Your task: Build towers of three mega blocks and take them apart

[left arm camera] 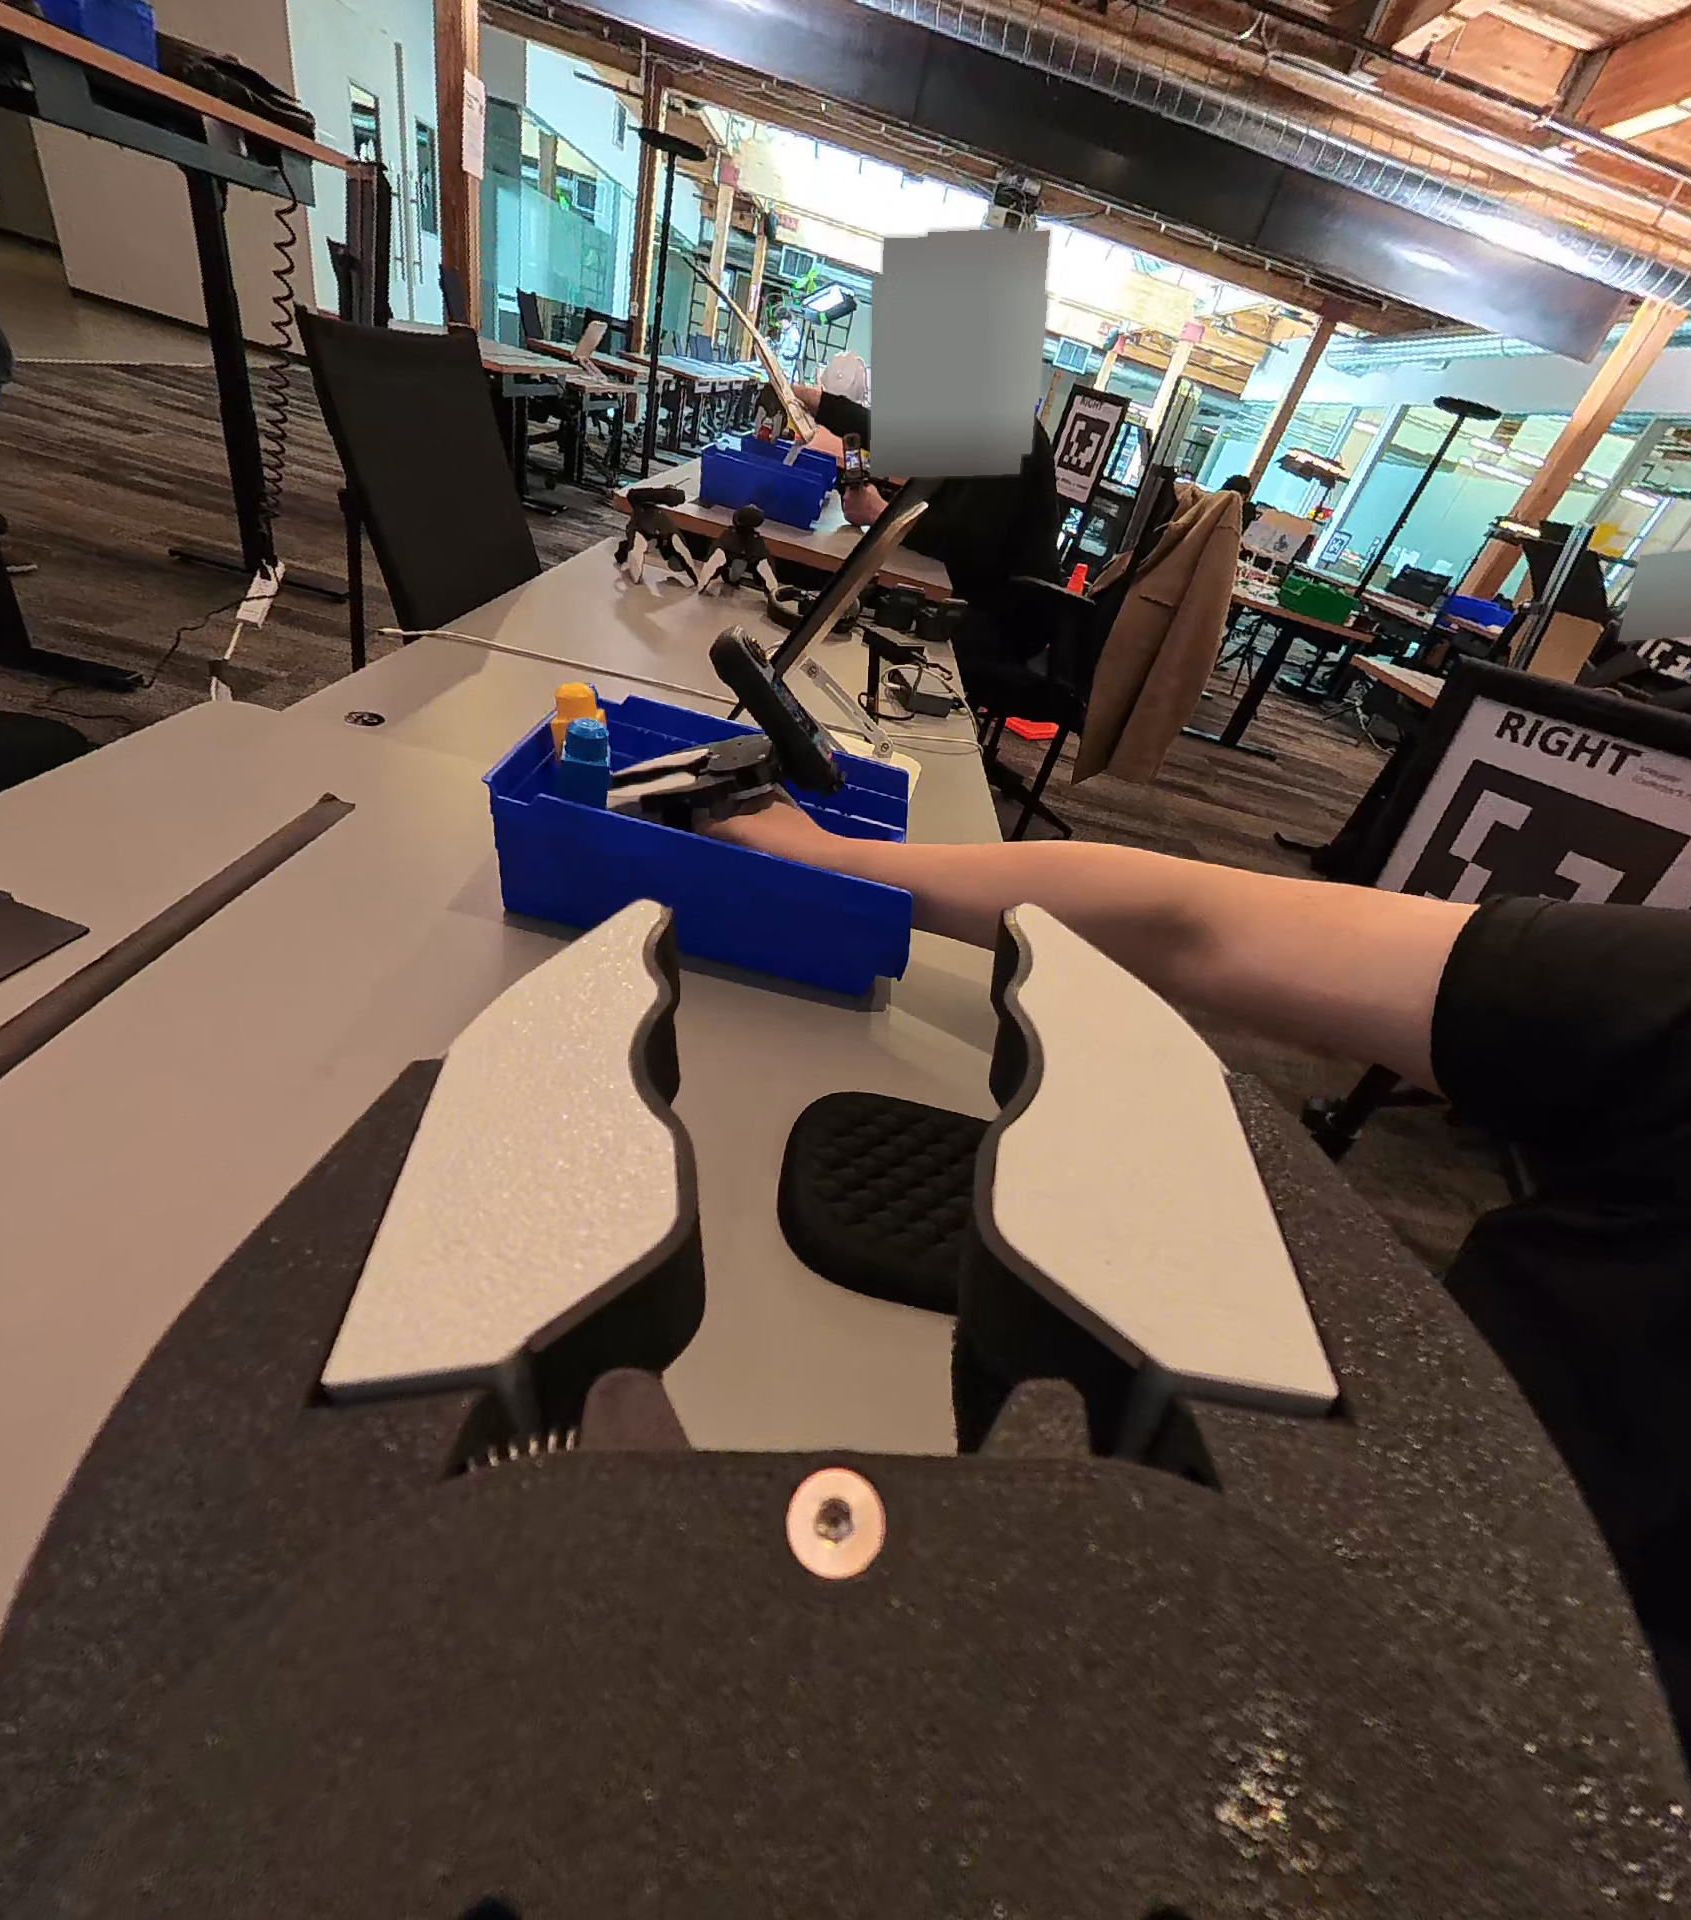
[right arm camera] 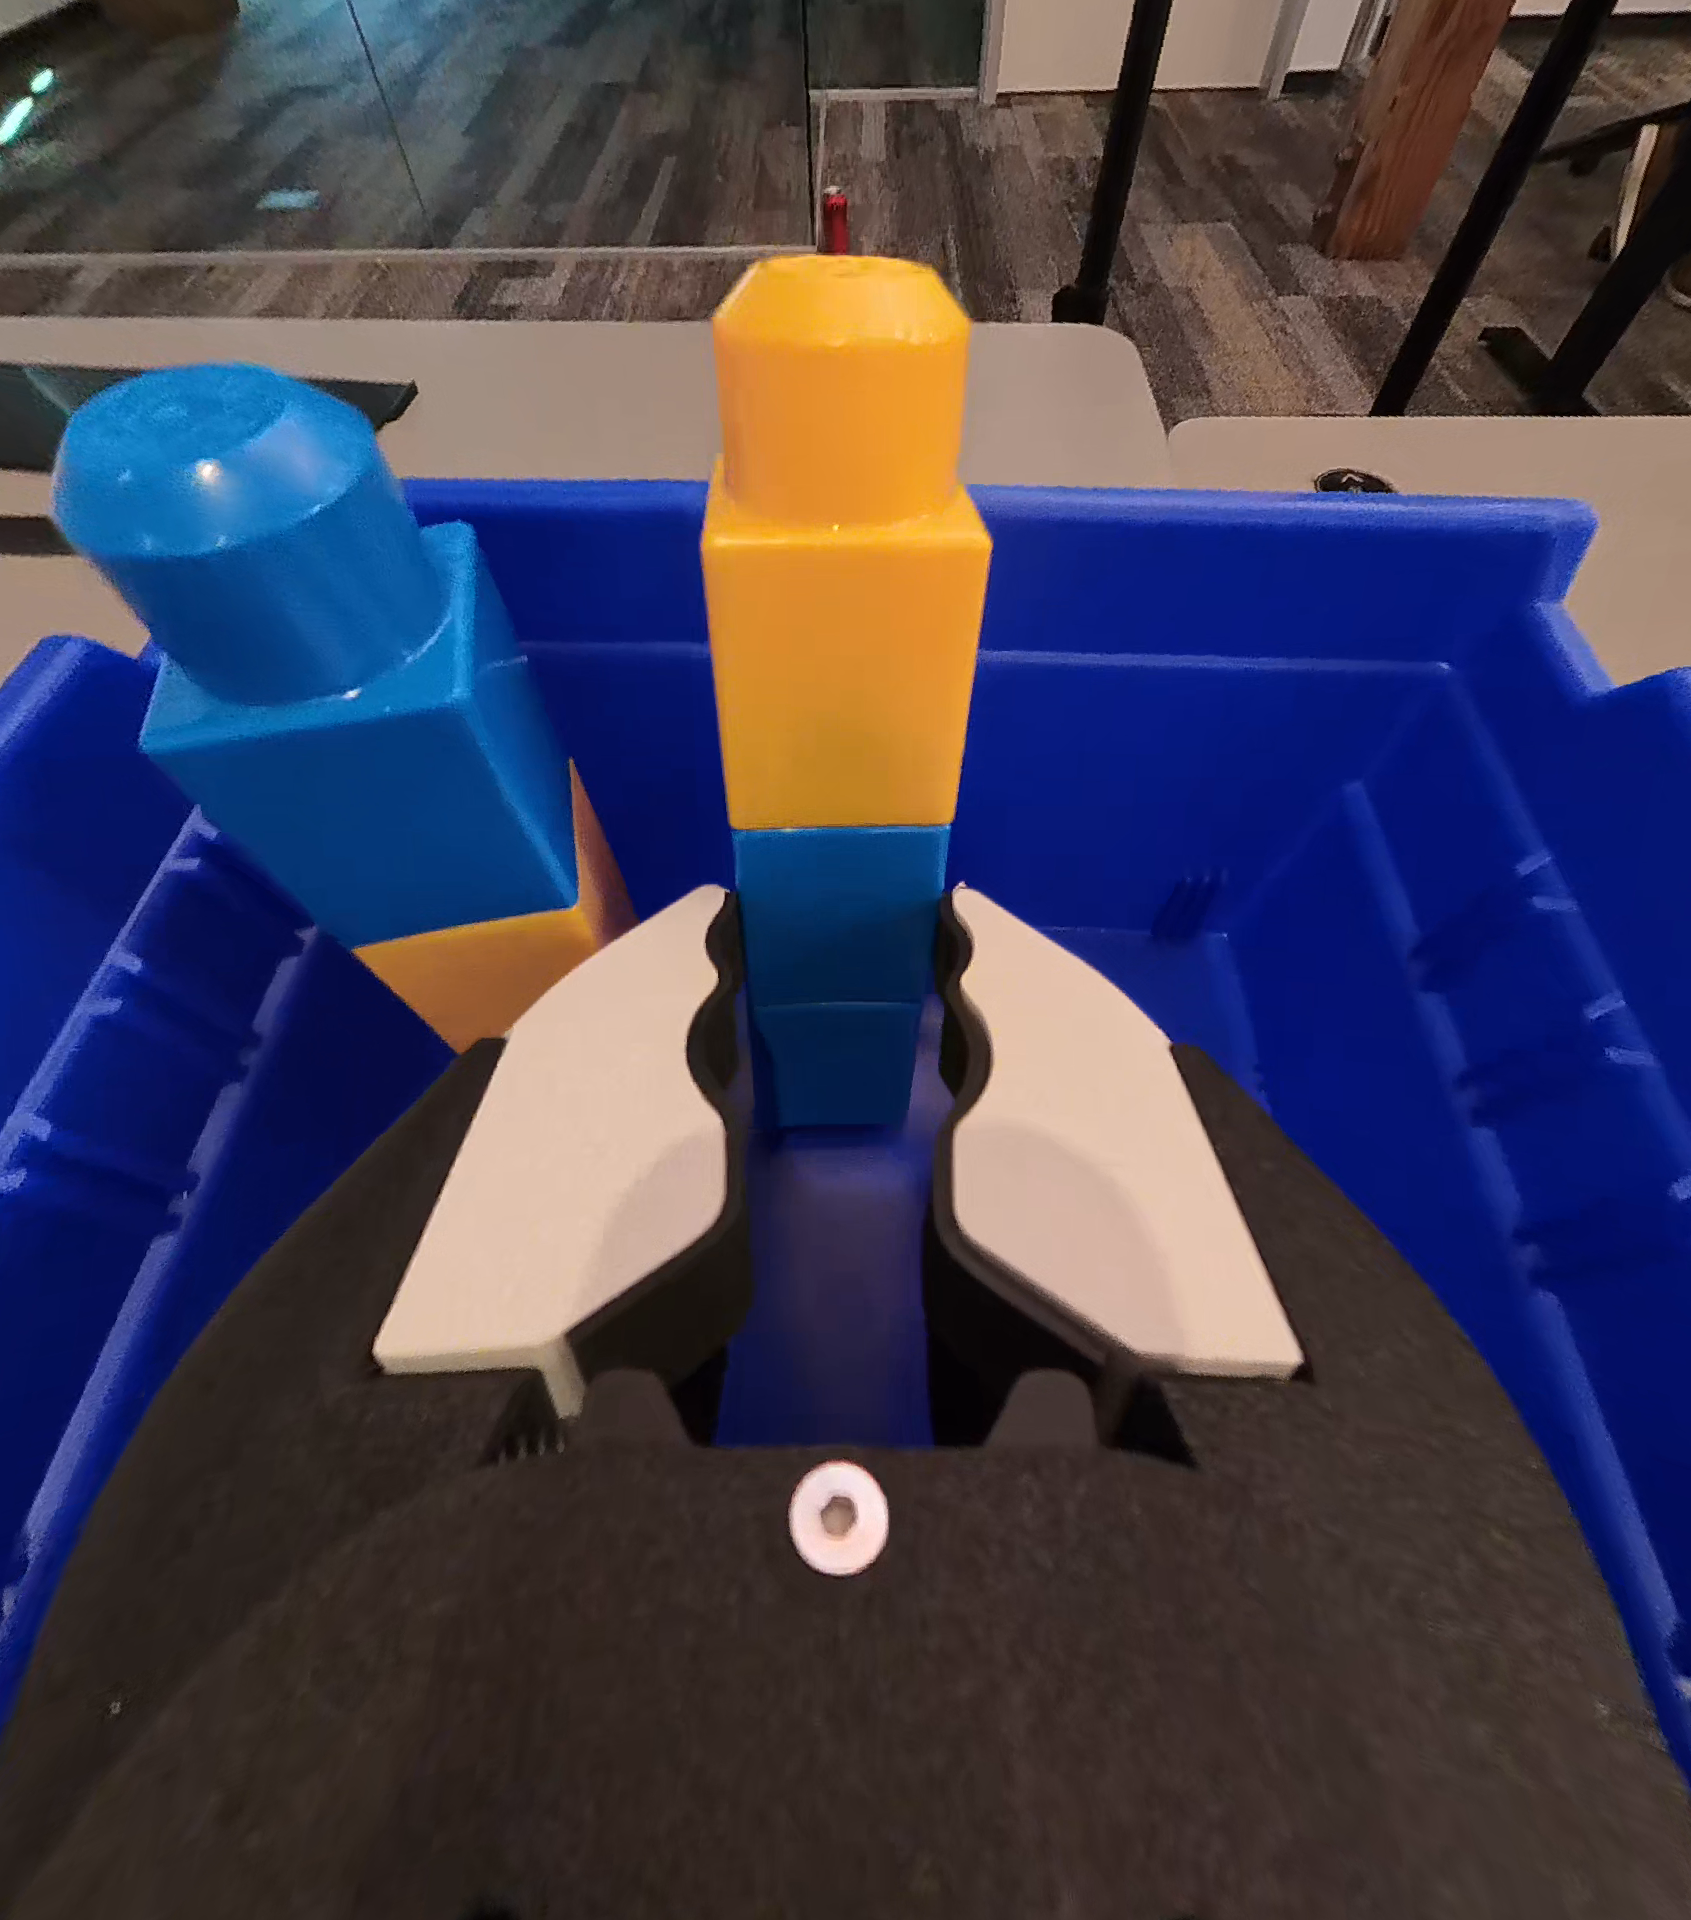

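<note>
Right claw (right arm camera: 839,940), two towers (right arm camera: 841,675), one bin (right arm camera: 1443,727)

Strong daylight is admitted through the windows (left arm camera: 924,197) far behind the blue bin (left arm camera: 695,883), where detail is blown out. Straight lines are bowed near the edges. Inside the bin (right arm camera: 1443,935), soft glare is seen on the blue block (right arm camera: 228,520).

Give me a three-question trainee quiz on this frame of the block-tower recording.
1. True or false: the left gripper holds a block.
2. What colour tops the tower between the right gripper fingers? A orange, B blue, C red.
3. Where do both towers stand?

Key: 1 false, it is open and empty over the table. 2 A. 3 Inside the blue bin; the second tower is blue-topped.
</note>
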The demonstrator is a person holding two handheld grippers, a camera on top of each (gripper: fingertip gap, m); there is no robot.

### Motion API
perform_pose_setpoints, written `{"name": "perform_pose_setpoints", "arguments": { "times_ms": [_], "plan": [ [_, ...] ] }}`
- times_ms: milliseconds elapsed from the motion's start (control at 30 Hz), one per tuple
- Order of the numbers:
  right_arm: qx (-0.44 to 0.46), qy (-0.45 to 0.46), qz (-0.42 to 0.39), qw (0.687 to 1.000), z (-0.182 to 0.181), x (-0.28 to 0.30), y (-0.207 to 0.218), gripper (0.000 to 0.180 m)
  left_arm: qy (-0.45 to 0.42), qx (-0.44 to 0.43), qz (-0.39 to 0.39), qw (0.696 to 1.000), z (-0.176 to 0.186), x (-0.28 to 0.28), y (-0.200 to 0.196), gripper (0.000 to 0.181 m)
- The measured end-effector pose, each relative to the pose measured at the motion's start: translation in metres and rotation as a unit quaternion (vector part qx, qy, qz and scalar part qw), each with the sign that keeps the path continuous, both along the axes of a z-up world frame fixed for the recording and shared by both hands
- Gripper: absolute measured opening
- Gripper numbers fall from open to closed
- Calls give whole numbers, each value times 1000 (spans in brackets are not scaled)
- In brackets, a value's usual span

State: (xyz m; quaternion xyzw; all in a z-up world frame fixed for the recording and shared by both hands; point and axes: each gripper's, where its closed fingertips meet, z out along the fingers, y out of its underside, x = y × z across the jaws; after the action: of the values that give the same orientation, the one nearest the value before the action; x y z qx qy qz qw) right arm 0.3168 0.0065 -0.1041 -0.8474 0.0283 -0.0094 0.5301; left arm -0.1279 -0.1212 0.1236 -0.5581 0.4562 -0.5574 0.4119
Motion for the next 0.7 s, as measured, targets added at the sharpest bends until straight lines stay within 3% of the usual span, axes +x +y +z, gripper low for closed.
{"name": "perform_pose_setpoints", "arguments": {
  "times_ms": [567, 700],
  "plan": [
    [-47, -17, 24, 998, -8, -5, -9, 36, -3, -4, -1, 1000, 2, -1, -2, 56],
    [-46, -35, -4, 998, -7, 2, -12, 58, 0, -5, -4, 1000, 2, -3, -2, 54]
  ]
}}
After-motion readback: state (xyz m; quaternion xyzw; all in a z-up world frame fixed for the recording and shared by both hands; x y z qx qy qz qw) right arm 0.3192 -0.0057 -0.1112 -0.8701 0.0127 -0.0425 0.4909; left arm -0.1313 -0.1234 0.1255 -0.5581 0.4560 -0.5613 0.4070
